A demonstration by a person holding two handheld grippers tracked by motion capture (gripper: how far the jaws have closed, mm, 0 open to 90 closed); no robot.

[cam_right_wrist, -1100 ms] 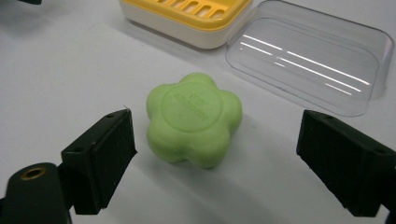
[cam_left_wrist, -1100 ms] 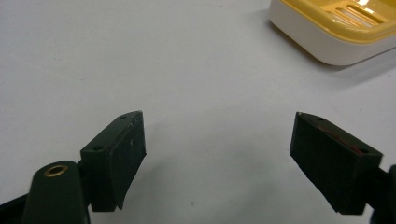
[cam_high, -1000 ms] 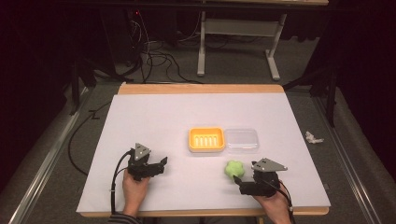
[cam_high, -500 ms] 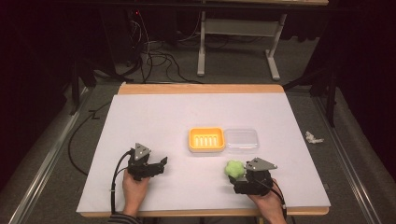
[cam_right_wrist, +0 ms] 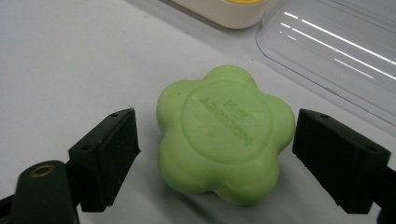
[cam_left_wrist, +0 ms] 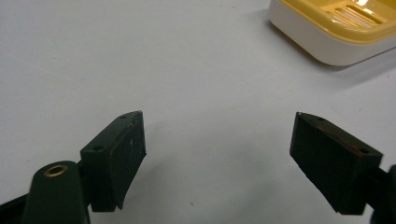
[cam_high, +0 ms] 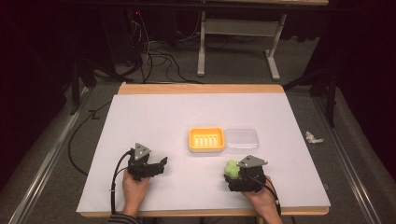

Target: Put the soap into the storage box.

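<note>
My 2 matt black jaws flank a waxy, smooth green soap; the yellow dish looks glossy plastic, its lid clear plastic, the table cover matt white.

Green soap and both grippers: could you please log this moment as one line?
right gripper: open, closing around green soap, no contact | left gripper: open, idle | soap dish: empty

Green flower-shaped soap lies flat on the white table.
</note>
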